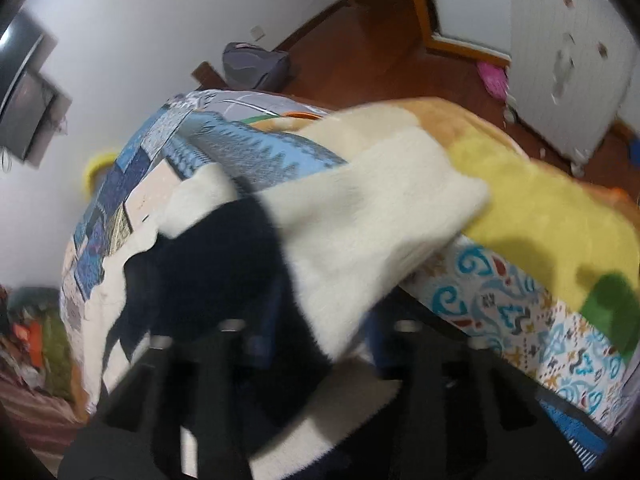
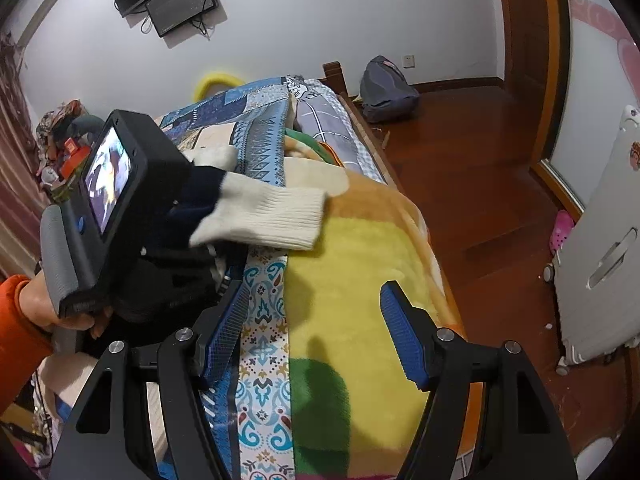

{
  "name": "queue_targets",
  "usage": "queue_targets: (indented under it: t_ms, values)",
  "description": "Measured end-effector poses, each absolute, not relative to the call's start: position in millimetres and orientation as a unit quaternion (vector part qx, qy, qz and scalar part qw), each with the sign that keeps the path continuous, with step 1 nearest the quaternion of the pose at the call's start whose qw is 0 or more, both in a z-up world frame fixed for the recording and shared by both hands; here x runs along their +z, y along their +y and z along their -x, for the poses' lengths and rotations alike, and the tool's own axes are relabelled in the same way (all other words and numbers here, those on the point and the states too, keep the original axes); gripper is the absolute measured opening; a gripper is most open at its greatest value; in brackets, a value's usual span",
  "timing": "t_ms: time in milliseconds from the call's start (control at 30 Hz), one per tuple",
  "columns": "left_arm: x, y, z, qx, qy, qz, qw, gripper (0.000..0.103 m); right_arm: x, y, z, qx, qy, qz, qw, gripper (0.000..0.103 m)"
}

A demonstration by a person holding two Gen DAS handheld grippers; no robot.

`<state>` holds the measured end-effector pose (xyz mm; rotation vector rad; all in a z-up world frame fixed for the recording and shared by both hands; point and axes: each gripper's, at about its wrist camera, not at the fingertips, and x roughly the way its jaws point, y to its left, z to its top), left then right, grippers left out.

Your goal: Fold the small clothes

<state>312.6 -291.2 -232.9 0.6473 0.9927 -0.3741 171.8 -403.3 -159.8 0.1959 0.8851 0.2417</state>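
Note:
A white sock with a dark navy foot [image 2: 264, 216] hangs from my left gripper [image 2: 188, 216], which is shut on its dark end and holds it above the bed. In the left wrist view the same sock [image 1: 352, 236] drapes over the fingers and hides them. My right gripper [image 2: 312, 332] is open and empty, its blue pads [image 2: 400, 336] spread over the yellow blanket [image 2: 360, 280], lower and to the right of the sock.
The bed carries a blue patterned cloth [image 2: 260, 360], a blue quilt [image 2: 240, 120] and a green patch [image 2: 320, 400]. A grey backpack [image 2: 384, 88] sits on the wooden floor [image 2: 480, 168]. A white cabinet [image 2: 600, 248] stands right.

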Motion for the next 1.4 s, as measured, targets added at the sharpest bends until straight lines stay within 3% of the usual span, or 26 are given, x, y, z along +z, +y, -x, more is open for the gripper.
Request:
queue_targets:
  t_ms: [67, 100, 233, 533, 833, 1033, 1100, 1133, 1200, 1267, 1400]
  values:
    - [-216, -275, -323, -0.192, 0.48, -0.231, 0.824, 0.01, -159, -401, -173, 0.118, 0.426, -0.094, 0.892, 0.065]
    - [-204, -264, -328, -0.198, 0.484, -0.191, 0.831, 0.006, -159, -399, -174, 0.119, 0.426, -0.092, 0.892, 0.065]
    - [-157, -217, -333, -0.212, 0.468, -0.057, 0.856, 0.006, -157, -389, -180, 0.126, 0.425, -0.084, 0.892, 0.065]
    - [-97, -80, -320, -0.131, 0.413, 0.042, 0.9, 0.006, -148, -336, -207, 0.177, 0.416, -0.045, 0.891, 0.065]
    - [-152, 63, -286, -0.01, 0.458, 0.1, 0.883, 0.006, -156, -270, -251, 0.22, 0.426, 0.008, 0.878, 0.065]
    - [-198, 104, -265, 0.01, 0.503, 0.118, 0.856, 0.012, -176, -258, -287, 0.198, 0.454, 0.006, 0.869, 0.064]
    - [-202, 108, -262, 0.017, 0.502, 0.113, 0.857, 0.022, -182, -252, -292, 0.197, 0.463, 0.01, 0.864, 0.056]
    - [-203, 112, -260, 0.021, 0.498, 0.114, 0.859, 0.029, -186, -249, -293, 0.2, 0.467, 0.018, 0.861, 0.047]
    - [-202, 119, -258, 0.029, 0.49, 0.122, 0.863, 0.035, -189, -246, -290, 0.196, 0.467, 0.038, 0.862, 0.042]
    - [-201, 128, -259, 0.034, 0.487, 0.134, 0.862, 0.035, -191, -248, -288, 0.19, 0.46, 0.05, 0.866, 0.032]
    - [-194, 138, -262, 0.049, 0.478, 0.14, 0.866, 0.035, -186, -266, -289, 0.175, 0.453, 0.036, 0.873, 0.022]
